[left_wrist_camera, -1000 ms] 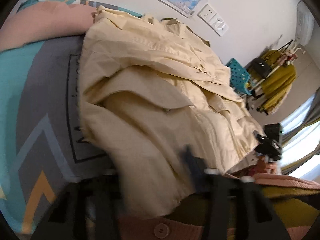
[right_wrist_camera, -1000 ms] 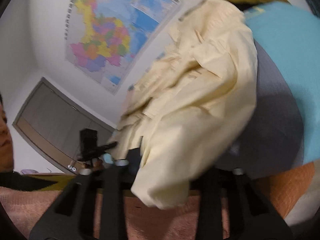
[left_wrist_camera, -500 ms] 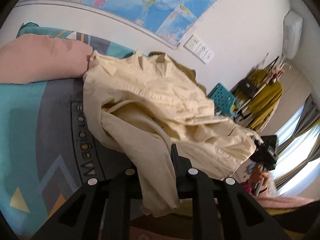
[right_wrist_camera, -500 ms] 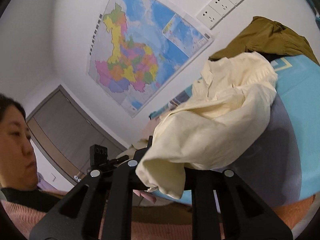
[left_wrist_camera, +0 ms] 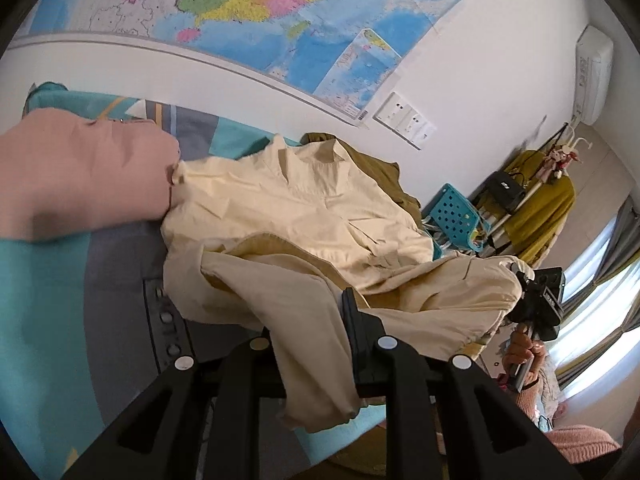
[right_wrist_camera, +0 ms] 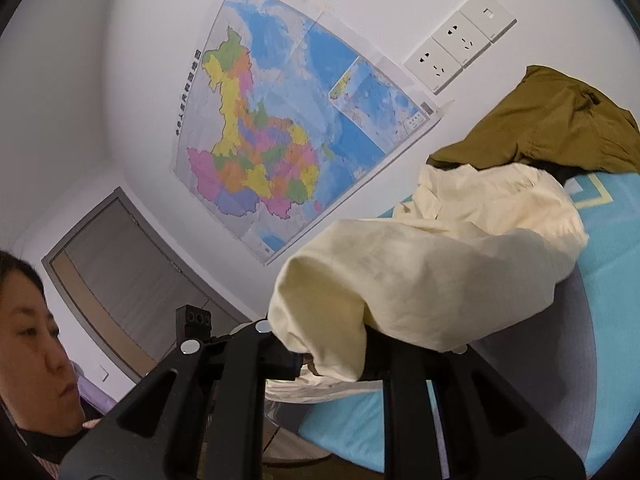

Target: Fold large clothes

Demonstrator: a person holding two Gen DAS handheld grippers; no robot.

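Cream jacket (left_wrist_camera: 304, 216) lies crumpled on the bed (left_wrist_camera: 52, 320), collar end toward the wall, near edge lifted off the cover. Left gripper (left_wrist_camera: 316, 344) pinches one bunched corner of it, cloth hanging down between the fingers. Right gripper (right_wrist_camera: 332, 344) is clamped on another corner, fabric draped over the jaws; in the left view the right gripper (left_wrist_camera: 536, 304) shows at the far right end of the jacket with a hand (left_wrist_camera: 520, 352) under it.

Bed cover is teal with a grey panel, dark outlined lettering, yellow and white stripes near the wall. Pink pillow (left_wrist_camera: 76, 176) sits at the left, touching the jacket's shoulder. Olive garment (right_wrist_camera: 552, 124) is heaped behind the jacket against the wall.

White wall carries a big colourful map (right_wrist_camera: 280, 132) and a row of sockets (right_wrist_camera: 460, 48) just beside its lower corner. Teal perforated chair (left_wrist_camera: 456, 216) stands past the bed, near a clothes rack (left_wrist_camera: 536, 200) with a mustard garment and a black bag. Air conditioner (left_wrist_camera: 594, 76) is high on the wall, curtained window (left_wrist_camera: 600, 288) at the right. Grey door (right_wrist_camera: 116, 276) in the right view, the person beside it.
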